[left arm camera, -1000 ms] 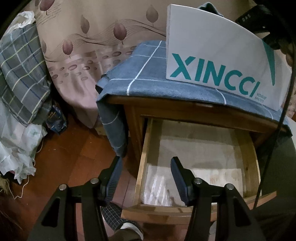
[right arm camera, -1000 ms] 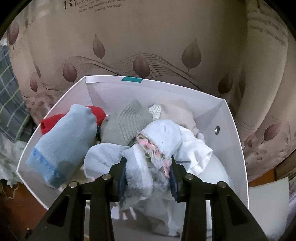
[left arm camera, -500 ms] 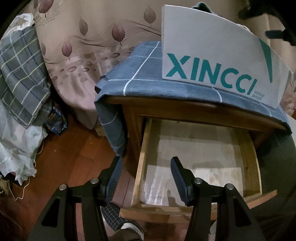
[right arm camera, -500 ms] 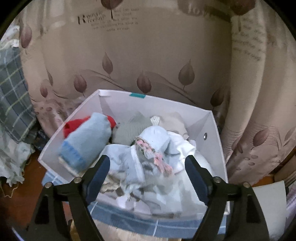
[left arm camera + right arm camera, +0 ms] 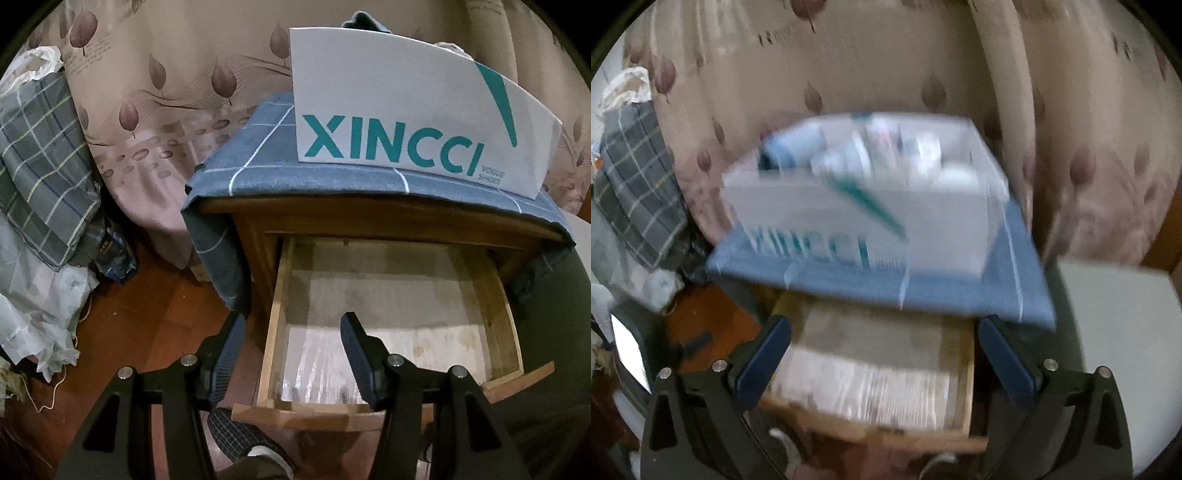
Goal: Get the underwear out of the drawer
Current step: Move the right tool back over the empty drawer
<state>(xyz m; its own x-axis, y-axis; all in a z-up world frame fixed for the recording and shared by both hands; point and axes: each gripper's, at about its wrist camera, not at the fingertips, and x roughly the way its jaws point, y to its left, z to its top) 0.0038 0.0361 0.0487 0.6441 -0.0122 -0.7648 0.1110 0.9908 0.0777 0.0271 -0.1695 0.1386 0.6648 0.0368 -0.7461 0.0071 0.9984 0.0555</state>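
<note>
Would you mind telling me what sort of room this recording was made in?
Most likely a bedroom at home. A wooden bedside cabinet stands with its drawer pulled open, a leaf-patterned curtain hangs behind it, and a white shoebox full of soft clothing sits on top.

You've got a beige curtain [image 5: 192, 122] with brown leaf print behind everything, dark reddish wood floor [image 5: 147, 306] below. Wooden nightstand [image 5: 255, 229] stands in front of it, blue checked cloth [image 5: 258, 162] draped over its top. Left: plaid bedding [image 5: 40, 166] piled over white plastic bags [image 5: 33, 295] (crumpled). Dim light; right wrist view blurred.
</note>
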